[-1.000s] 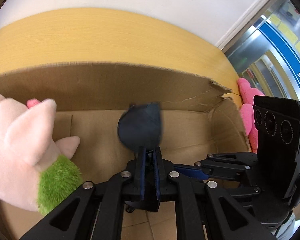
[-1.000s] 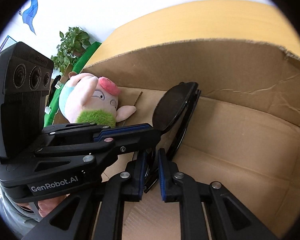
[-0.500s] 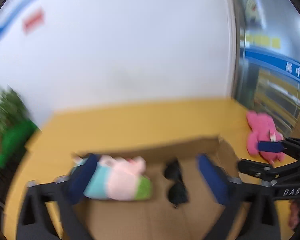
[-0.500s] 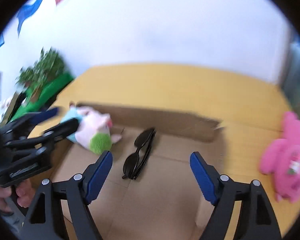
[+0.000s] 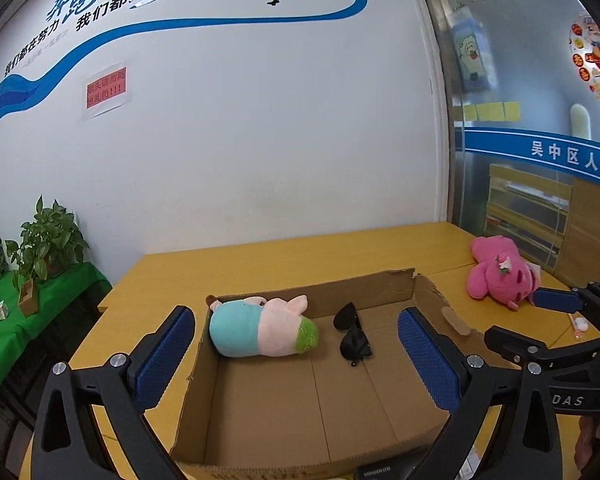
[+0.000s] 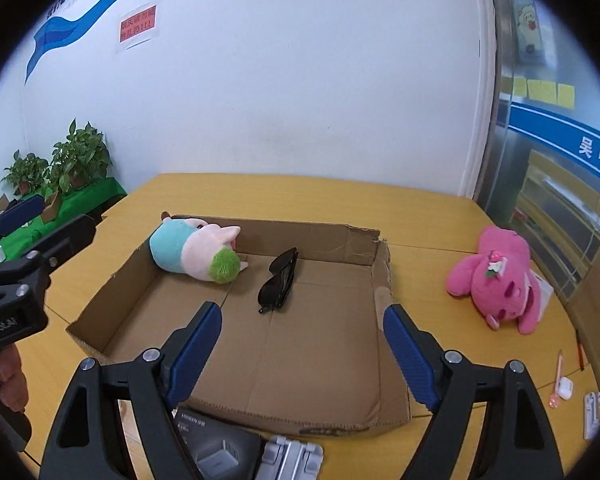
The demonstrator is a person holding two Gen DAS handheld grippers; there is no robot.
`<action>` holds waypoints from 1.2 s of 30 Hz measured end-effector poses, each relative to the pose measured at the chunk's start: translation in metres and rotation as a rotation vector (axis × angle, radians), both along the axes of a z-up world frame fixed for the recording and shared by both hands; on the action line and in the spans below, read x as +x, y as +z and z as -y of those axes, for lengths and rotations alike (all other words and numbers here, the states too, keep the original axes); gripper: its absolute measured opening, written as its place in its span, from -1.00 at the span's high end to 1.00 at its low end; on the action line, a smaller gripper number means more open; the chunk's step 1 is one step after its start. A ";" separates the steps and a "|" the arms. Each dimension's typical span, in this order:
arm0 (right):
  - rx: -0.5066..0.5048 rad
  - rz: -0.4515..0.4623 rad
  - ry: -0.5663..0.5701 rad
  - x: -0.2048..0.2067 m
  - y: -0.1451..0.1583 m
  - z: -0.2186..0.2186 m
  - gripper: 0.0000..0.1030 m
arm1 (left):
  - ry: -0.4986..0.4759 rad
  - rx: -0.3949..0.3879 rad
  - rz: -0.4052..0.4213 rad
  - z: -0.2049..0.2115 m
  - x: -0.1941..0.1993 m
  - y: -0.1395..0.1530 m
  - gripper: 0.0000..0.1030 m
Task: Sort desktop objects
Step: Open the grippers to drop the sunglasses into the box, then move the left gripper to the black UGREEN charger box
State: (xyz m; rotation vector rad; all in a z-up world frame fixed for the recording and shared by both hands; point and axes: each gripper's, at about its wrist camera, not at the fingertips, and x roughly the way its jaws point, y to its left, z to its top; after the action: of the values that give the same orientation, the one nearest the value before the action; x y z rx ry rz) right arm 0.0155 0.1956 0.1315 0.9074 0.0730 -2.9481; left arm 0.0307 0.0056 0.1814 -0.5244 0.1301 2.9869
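Note:
A shallow cardboard box (image 5: 380,288) (image 6: 328,236) lies on the yellow table. Inside it lie black sunglasses (image 5: 353,337) (image 6: 279,284) and a pig plush (image 5: 260,327) (image 6: 196,250) with a teal body and green end. A pink plush (image 5: 500,272) (image 6: 496,280) lies on the table right of the box. My left gripper (image 5: 296,356) is open and empty, above the box's near side. My right gripper (image 6: 302,354) is open and empty, above the box's near edge. The right gripper also shows in the left wrist view (image 5: 556,304), the left in the right wrist view (image 6: 40,224).
A dark boxed item (image 6: 216,444) and a grey object (image 6: 292,456) sit at the table's near edge. A pen (image 6: 558,376), a small white case (image 6: 566,388) and a small grey item (image 6: 592,416) lie at the right. Potted plants (image 5: 48,240) stand on a green table.
Both grippers let go of the sunglasses, opened wide and pulled back and up from the box. The sunglasses now lie in the box beside the pig plush.

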 end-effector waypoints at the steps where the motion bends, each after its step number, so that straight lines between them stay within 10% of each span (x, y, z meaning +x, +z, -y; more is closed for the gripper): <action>1: 0.000 -0.001 0.001 0.004 0.001 0.002 -0.61 | -0.004 -0.001 0.000 0.000 0.007 0.000 -0.99; 17: 0.014 -0.009 0.074 0.057 -0.009 0.025 -0.61 | 0.055 0.054 0.065 0.027 0.053 -0.024 -0.99; 24: 0.112 0.064 0.147 0.053 -0.032 0.044 -0.61 | 0.133 0.217 0.121 0.074 0.067 -0.058 -0.99; 36: -0.058 0.098 0.091 0.050 -0.054 0.006 -0.61 | 0.075 0.126 0.251 0.064 0.031 -0.098 -0.99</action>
State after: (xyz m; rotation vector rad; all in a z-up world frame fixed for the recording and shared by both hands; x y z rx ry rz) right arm 0.0656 0.1899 0.0770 1.0104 0.0239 -2.8028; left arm 0.0616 -0.0582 0.0832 -0.8992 -0.0995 2.9413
